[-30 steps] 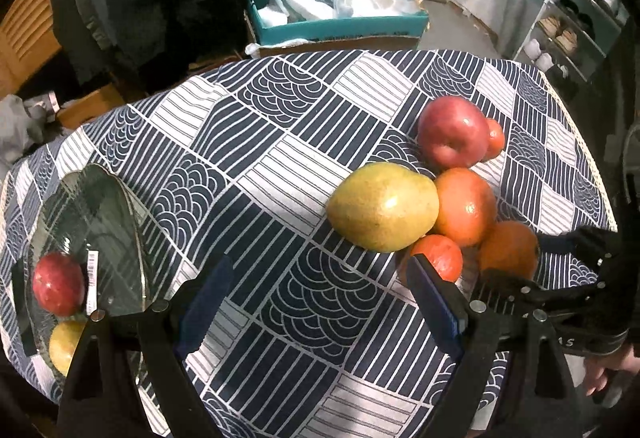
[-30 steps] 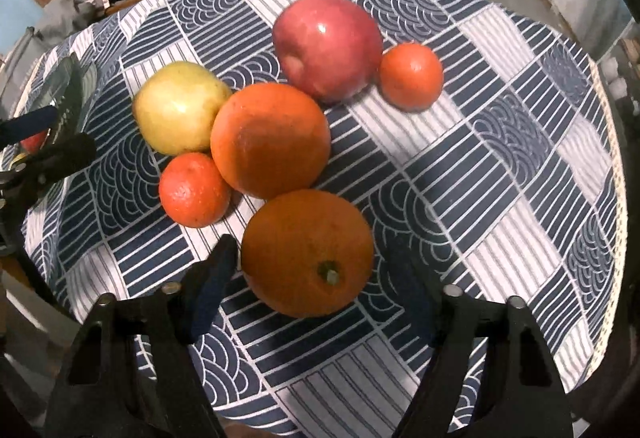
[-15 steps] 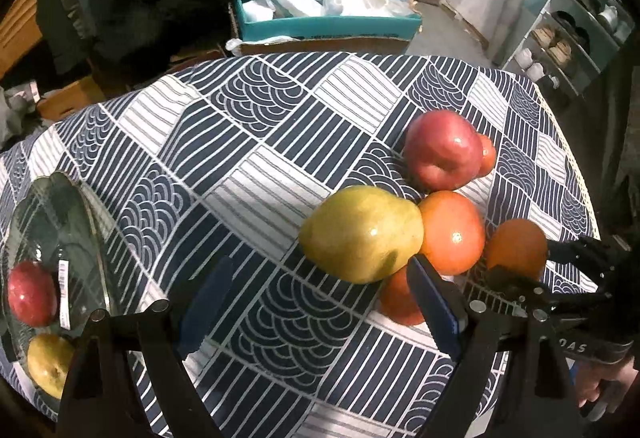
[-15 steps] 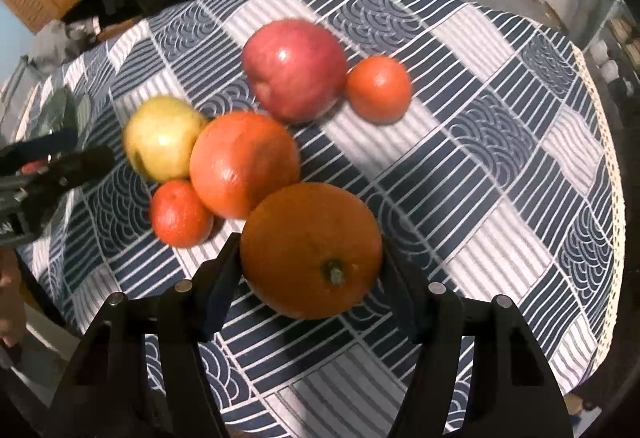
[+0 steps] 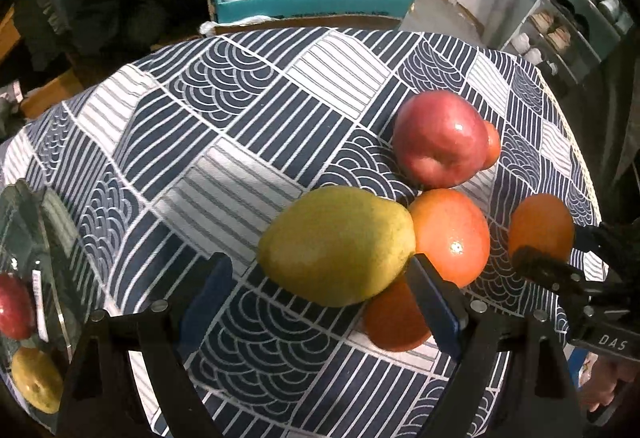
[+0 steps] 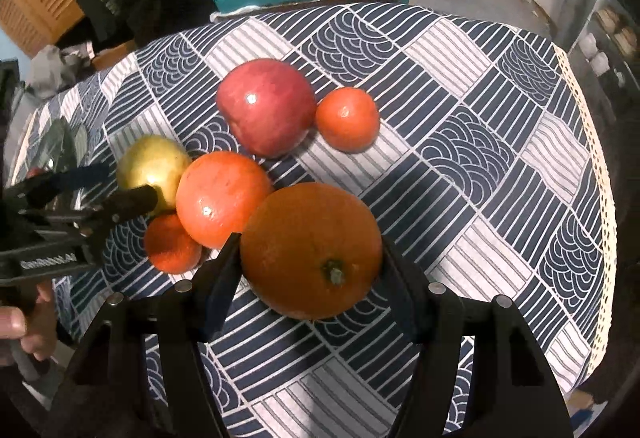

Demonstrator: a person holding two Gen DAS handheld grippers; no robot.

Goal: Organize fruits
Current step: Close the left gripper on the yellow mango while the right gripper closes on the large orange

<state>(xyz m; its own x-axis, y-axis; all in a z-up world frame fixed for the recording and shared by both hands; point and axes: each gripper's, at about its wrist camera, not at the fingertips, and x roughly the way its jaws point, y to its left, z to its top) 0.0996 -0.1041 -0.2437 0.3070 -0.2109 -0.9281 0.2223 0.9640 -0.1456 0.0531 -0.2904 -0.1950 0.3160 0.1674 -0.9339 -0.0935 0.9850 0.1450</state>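
Note:
A yellow-green pear [image 5: 336, 246] lies on the patterned tablecloth [image 5: 240, 141] with my left gripper [image 5: 320, 302] open around its near side, pads not touching it. Against the pear sit a reddish orange [image 5: 452, 234] and a small tangerine [image 5: 396, 322], partly behind my right finger. A red apple [image 5: 440, 137] and a second tangerine [image 6: 347, 119] lie farther back. My right gripper [image 6: 311, 252] is shut on a large orange [image 6: 312, 250], pads on both its sides. A glass plate [image 5: 44, 222] at far left holds a red apple [image 5: 14, 306] and a pear [image 5: 36, 378].
A teal box [image 5: 312, 3] with plastic bags stands beyond the table's far edge, dark clothing to its left. The lace-trimmed table edge [image 6: 592, 141] curves down the right side. Shelves [image 5: 576, 21] stand at the far right. A person's hand [image 6: 24, 322] holds the left gripper.
My right gripper closed onto the large orange, which now fills the gap between its pads. My left gripper moved lower and toward the pear, which now sits between its open fingers.

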